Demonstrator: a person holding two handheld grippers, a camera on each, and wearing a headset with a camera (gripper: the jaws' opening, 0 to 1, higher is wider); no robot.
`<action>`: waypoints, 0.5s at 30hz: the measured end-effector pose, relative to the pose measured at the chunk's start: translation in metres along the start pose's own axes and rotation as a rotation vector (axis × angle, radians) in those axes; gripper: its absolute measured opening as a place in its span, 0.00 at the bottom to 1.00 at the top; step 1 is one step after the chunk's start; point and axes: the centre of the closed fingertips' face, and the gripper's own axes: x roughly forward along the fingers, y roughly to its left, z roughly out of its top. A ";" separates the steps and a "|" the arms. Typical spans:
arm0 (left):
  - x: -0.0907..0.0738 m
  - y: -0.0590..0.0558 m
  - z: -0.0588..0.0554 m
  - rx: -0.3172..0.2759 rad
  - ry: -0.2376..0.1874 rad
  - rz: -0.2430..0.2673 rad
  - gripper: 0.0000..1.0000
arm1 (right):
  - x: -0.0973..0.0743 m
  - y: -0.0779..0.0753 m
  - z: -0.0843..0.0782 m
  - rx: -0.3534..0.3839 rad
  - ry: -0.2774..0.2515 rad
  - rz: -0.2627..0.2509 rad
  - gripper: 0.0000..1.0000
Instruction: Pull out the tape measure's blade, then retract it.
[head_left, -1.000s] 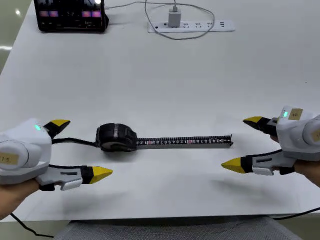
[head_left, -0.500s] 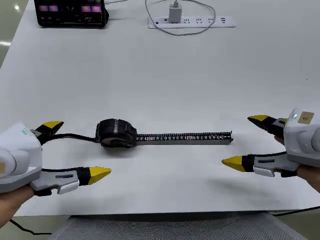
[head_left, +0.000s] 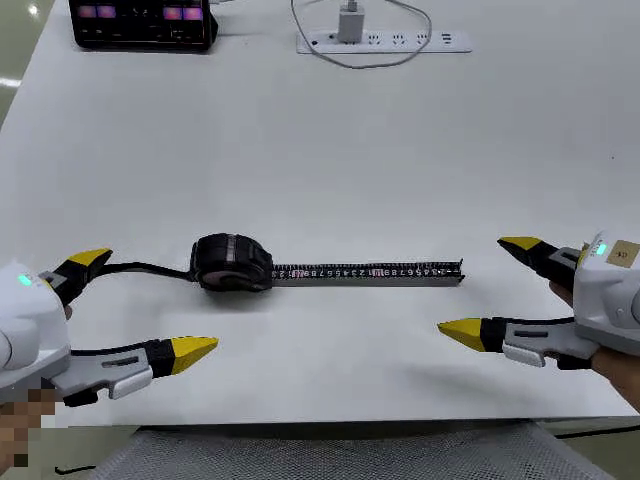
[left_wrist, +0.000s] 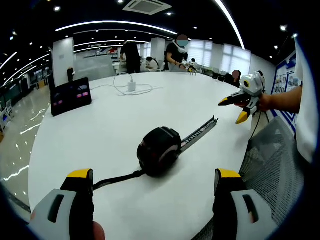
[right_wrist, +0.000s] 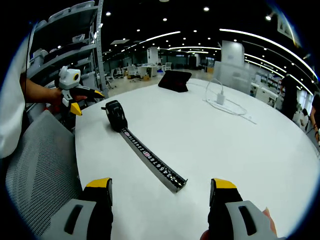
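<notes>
Drawn back slightly from the tape (head_left: 232, 263), left gripper (head_left: 142, 303) hovers, jaws spread; right gripper (head_left: 490, 288) gapes empty beyond the blade (head_left: 370, 272), extended along the table (head_left: 330, 150).

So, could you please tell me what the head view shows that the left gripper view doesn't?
Head view adds: the left gripper seen whole, white housing and open fingers, the printed scale on the blade, and the sockets on the power strip.
Left gripper view adds: the room beyond the table, people standing at its far side, ceiling lights, and the forearm behind the right gripper.
Both share: the black tape measure with its blade out flat on the table, the tablet, and the open right gripper.
</notes>
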 end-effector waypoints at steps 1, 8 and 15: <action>0.000 0.000 0.000 0.002 -0.001 0.004 0.99 | 0.000 0.001 -0.001 0.002 -0.001 0.001 0.79; -0.003 0.001 -0.001 -0.015 -0.014 0.023 0.99 | -0.003 0.006 -0.003 0.012 -0.009 -0.005 0.79; -0.004 -0.001 -0.004 -0.021 -0.013 0.032 0.99 | -0.003 0.008 -0.007 0.025 -0.011 -0.009 0.80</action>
